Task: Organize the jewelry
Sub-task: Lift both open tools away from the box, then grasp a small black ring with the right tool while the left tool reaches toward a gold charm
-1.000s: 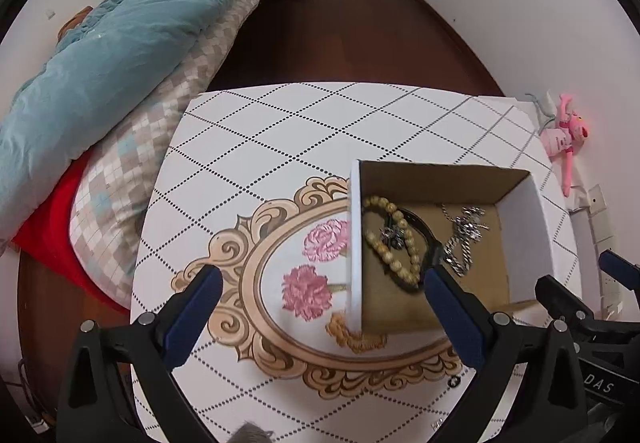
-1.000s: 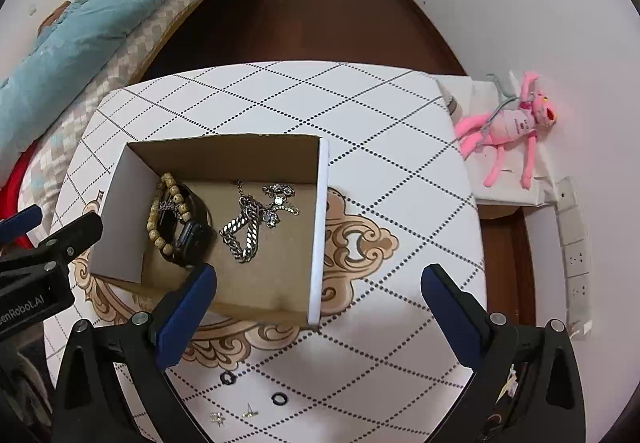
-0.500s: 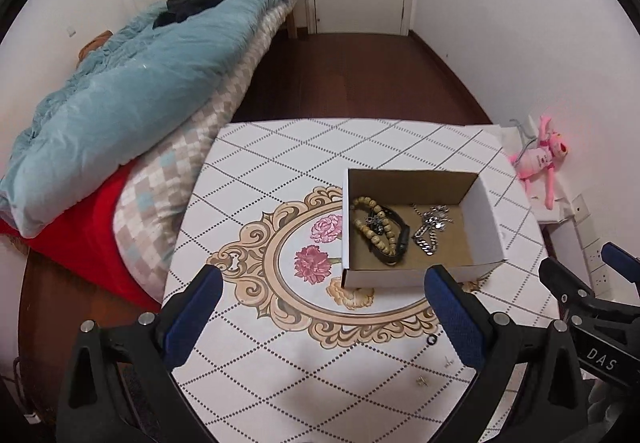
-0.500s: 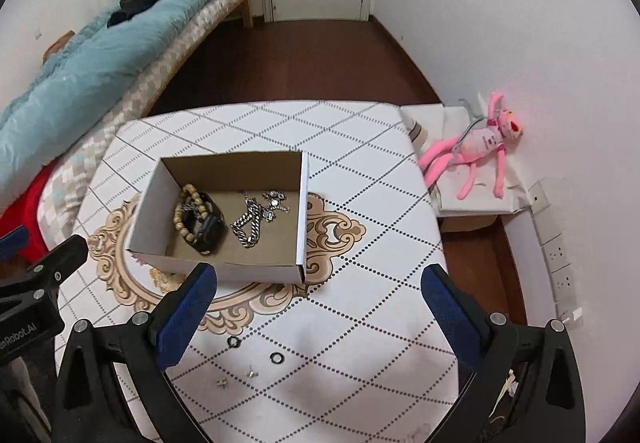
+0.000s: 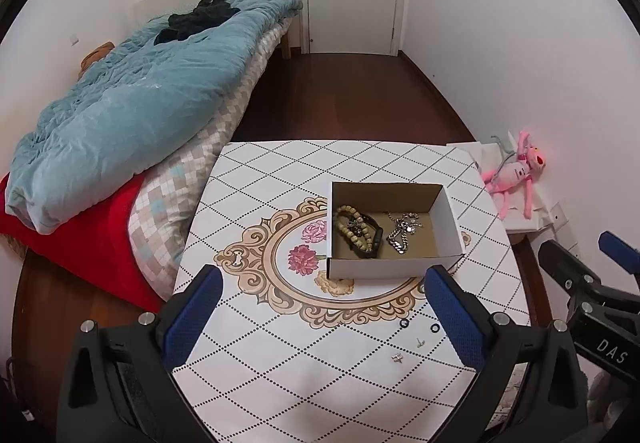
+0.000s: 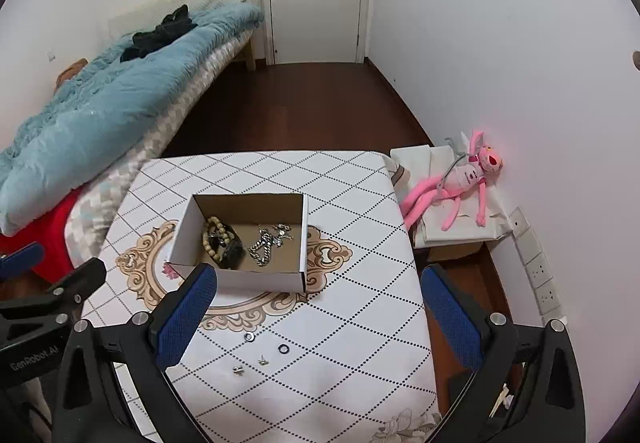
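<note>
Beside table | wall sockets [image 6: 536,267] right view only | both tools [image 5: 320,307] [image 6: 316,307] wide apart, empty

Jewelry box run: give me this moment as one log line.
left tongs: open, empty | right tongs: open, empty | box: bracelets, chain inside | rings, earrings: on table

Both grippers look the same: a black plastic frame with silver round screws and blue textured pads inside the jaws. The left gripper [image 5: 320,317] has white letters "GenRobot.AI" on its side, the right gripper [image 6: 318,317] "DAS".
</note>
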`<state>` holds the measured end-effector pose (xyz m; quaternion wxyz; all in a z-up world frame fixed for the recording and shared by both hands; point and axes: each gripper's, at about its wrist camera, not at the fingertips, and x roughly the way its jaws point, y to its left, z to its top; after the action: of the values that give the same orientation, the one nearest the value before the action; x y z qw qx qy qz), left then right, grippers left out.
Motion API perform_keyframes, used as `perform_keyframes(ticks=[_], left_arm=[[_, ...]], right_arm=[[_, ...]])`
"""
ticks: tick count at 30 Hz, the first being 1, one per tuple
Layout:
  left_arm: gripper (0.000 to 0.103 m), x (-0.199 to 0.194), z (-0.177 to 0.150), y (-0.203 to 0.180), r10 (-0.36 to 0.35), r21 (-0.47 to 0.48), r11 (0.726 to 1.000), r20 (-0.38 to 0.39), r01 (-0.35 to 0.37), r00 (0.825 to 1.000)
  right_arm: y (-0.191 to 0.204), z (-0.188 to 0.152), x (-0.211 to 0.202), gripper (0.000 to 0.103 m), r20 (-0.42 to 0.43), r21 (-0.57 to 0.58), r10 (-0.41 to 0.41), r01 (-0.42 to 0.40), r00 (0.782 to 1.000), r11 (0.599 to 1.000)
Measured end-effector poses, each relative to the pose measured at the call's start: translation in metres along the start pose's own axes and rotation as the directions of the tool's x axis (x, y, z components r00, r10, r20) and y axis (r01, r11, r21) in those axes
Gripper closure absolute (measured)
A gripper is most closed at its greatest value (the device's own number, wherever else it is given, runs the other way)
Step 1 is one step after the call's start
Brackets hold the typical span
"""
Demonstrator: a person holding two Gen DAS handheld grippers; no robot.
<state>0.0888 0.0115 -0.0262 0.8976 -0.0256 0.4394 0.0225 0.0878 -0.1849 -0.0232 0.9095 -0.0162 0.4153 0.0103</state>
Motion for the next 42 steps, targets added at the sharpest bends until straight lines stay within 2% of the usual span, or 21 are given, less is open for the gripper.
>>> perform_keyframes(ticks=[5,8,11,12,14,16,17,19,20,23,25,30,32,38,40,42], left_arm=[[0.0,0.012,-0.011,0.003,0.019,-0.027,0.999,-0.026,-0.02,0.999],[0.0,0.04,-0.029,0.0,0.056,-0.003,0.998,-0.086,-0.057,0.995],[0.0,0.067,-0.053,-0.004,0.069,0.025,0.997,-0.152,-0.066,0.986],[0.0,0.079,-0.063,-0.006,0.064,0.035,0.998,-0.186,-0.059,0.98],[0.001,0.098,-0.08,-0.013,0.047,0.052,0.998,-0.243,-0.035,0.969],[0.001,0.111,-0.095,-0.023,0.025,0.06,0.998,-0.281,-0.008,0.959],[0.002,0.117,-0.102,-0.028,0.014,0.066,0.998,-0.295,0.006,0.955],[0.012,0.125,-0.112,-0.039,-0.002,0.082,0.996,-0.32,0.03,0.947],[0.013,0.128,-0.116,-0.045,-0.013,0.088,0.995,-0.327,0.044,0.945],[0.016,0.136,-0.125,-0.06,-0.036,0.109,0.991,-0.336,0.077,0.941],[0.023,0.138,-0.128,-0.068,-0.045,0.126,0.988,-0.34,0.093,0.939],[0.028,0.14,-0.133,-0.081,-0.064,0.145,0.982,-0.344,0.12,0.937],[0.038,0.141,-0.133,-0.085,-0.067,0.158,0.979,-0.347,0.129,0.935],[0.057,0.142,-0.13,-0.088,-0.076,0.18,0.973,-0.334,0.142,0.94],[0.079,0.141,-0.128,-0.088,-0.08,0.187,0.971,-0.325,0.147,0.942],[0.093,0.142,-0.127,-0.087,-0.099,0.184,0.969,-0.326,0.166,0.94]], right_arm=[[-0.003,-0.012,0.009,0.0,-0.043,0.007,0.009,-0.009,0.999,1.0],[-0.004,-0.033,0.037,0.0,-0.121,0.007,0.017,-0.016,0.992,1.0],[-0.007,-0.061,0.065,0.003,-0.187,0.032,0.061,-0.056,0.98,0.998],[-0.009,-0.071,0.075,0.007,-0.213,0.048,0.074,-0.065,0.974,0.997],[-0.016,-0.087,0.089,0.024,-0.251,0.079,0.075,-0.057,0.965,0.995],[-0.024,-0.101,0.1,0.028,-0.276,0.11,0.078,-0.049,0.958,0.993],[-0.027,-0.106,0.105,0.029,-0.283,0.118,0.074,-0.042,0.956,0.992],[-0.034,-0.117,0.115,0.03,-0.307,0.131,0.063,-0.024,0.95,0.991],[-0.038,-0.121,0.12,0.031,-0.317,0.14,0.065,-0.021,0.946,0.99],[-0.048,-0.131,0.127,0.033,-0.335,0.159,0.058,-0.004,0.941,0.987],[-0.054,-0.135,0.13,0.033,-0.342,0.174,0.055,0.005,0.938,0.985],[-0.066,-0.137,0.133,0.034,-0.347,0.192,0.049,0.02,0.937,0.981],[-0.068,-0.136,0.134,0.034,-0.347,0.199,0.05,0.021,0.936,0.98],[-0.07,-0.135,0.135,0.036,-0.346,0.205,0.048,0.026,0.937,0.978],[-0.069,-0.136,0.135,0.038,-0.346,0.205,0.049,0.024,0.937,0.978],[-0.069,-0.136,0.135,0.04,-0.347,0.203,0.05,0.023,0.937,0.979]])
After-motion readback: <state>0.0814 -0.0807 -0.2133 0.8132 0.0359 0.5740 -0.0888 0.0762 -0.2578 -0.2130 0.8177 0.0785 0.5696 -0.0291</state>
